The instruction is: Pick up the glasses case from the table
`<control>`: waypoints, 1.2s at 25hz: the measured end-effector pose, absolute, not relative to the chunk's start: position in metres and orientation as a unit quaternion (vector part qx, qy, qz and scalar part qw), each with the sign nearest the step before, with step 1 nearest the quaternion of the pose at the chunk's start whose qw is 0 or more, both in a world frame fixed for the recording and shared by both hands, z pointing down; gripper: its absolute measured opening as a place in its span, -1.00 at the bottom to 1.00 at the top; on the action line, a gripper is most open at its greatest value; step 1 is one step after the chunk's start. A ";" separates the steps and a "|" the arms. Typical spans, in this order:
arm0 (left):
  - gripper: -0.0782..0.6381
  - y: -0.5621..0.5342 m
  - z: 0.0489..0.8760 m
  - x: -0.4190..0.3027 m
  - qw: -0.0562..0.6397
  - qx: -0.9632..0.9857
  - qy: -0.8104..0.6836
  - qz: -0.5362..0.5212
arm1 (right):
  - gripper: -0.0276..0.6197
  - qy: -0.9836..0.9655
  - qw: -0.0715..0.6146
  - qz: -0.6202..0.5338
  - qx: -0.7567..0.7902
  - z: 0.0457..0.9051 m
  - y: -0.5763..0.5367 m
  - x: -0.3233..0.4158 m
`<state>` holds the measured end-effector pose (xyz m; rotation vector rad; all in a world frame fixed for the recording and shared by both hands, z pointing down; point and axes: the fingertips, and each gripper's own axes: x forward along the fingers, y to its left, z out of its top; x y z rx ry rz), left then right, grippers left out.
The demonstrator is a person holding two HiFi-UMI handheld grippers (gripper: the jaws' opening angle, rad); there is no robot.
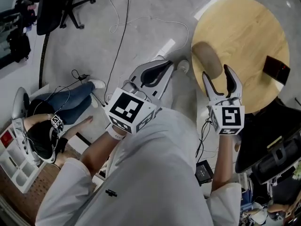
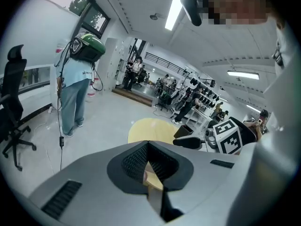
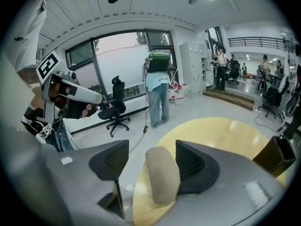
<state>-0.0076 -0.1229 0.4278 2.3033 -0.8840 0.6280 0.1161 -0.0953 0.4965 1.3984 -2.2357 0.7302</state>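
grey concrete floor fills most of the head view, with a round wooden tabletop (image 1: 244,27) at the upper right. the beige glasses case (image 1: 207,56) lies on it near the left rim. its near end is covered by the right gripper (image 1: 216,71), and in the right gripper view the gripper's body cuts off the same end.

the right gripper's fingers (image 3: 110,161) stand apart, one on each side of the case. the case sits closer to the right finger, with a clear gap to the left one. whether it touches the right finger cannot be told.

the left gripper (image 1: 167,64) hangs over the floor, off the tabletop's left side, well apart from the case. its fingers (image 2: 134,161) are pressed together at the tips and hold nothing.

a dark box (image 1: 275,68) sits by the tabletop's right rim. it looks open at the top in the right gripper view, but its inside is too dark to read. the wood between the box and the case is bare.

a thin cable (image 1: 120,41) crosses the floor, an office chair (image 1: 61,4) is cut off at the top left, and a seated person (image 1: 42,131) is at the left.
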 end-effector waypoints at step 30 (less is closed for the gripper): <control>-0.76 -0.099 0.531 0.000 0.343 0.843 -0.313 0.271 | 0.21 -0.790 0.333 0.233 0.459 0.637 -0.093 0.119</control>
